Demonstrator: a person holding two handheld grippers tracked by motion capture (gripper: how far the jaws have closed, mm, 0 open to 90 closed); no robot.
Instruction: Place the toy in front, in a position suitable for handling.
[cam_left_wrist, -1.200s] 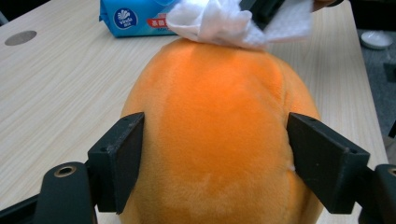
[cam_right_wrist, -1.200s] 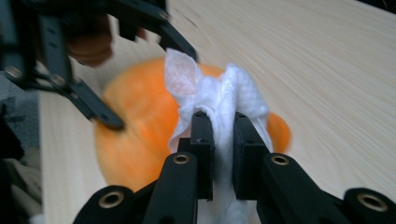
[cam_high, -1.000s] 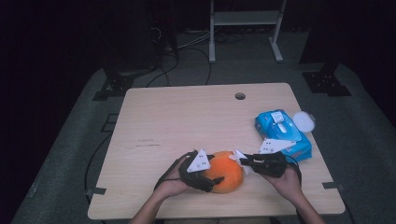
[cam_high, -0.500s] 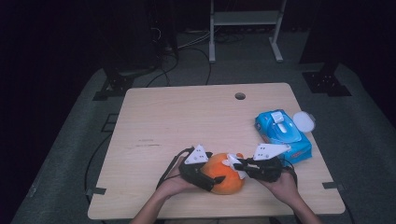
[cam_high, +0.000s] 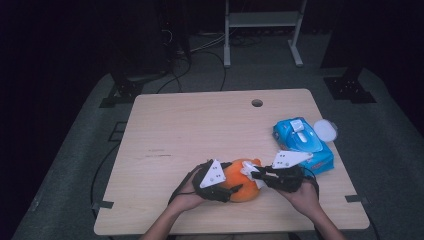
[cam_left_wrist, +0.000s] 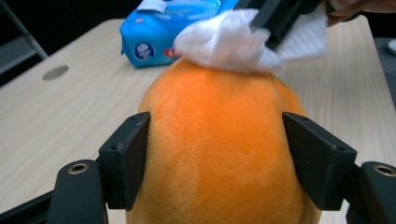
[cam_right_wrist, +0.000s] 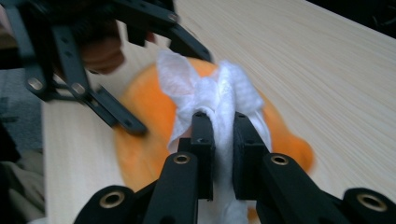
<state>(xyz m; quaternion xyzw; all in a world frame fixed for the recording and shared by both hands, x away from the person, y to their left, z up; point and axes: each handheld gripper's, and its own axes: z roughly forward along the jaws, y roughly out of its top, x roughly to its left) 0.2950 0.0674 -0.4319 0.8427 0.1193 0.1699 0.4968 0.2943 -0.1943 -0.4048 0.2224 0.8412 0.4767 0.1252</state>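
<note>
Orange plush toy (cam_left_wrist: 219, 144) clamped by left gripper (cam_left_wrist: 219, 163), just closing; right gripper (cam_right_wrist: 219, 126) pinches white wipe (cam_right_wrist: 224, 93)

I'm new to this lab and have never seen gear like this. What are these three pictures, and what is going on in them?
A person sits at a wooden table and holds a hand tool with two black jaws in each hand.

The high view looks down from above. The other two come from cameras riding on the tools.

The left gripper has its jaws on either side of an orange plush toy; they have just been closing on it. The right gripper is shut on a white wipe and holds it against the toy's top, as if cleaning it.

A blue pack of wipes lies at the right, a white round lid beside it.
</note>
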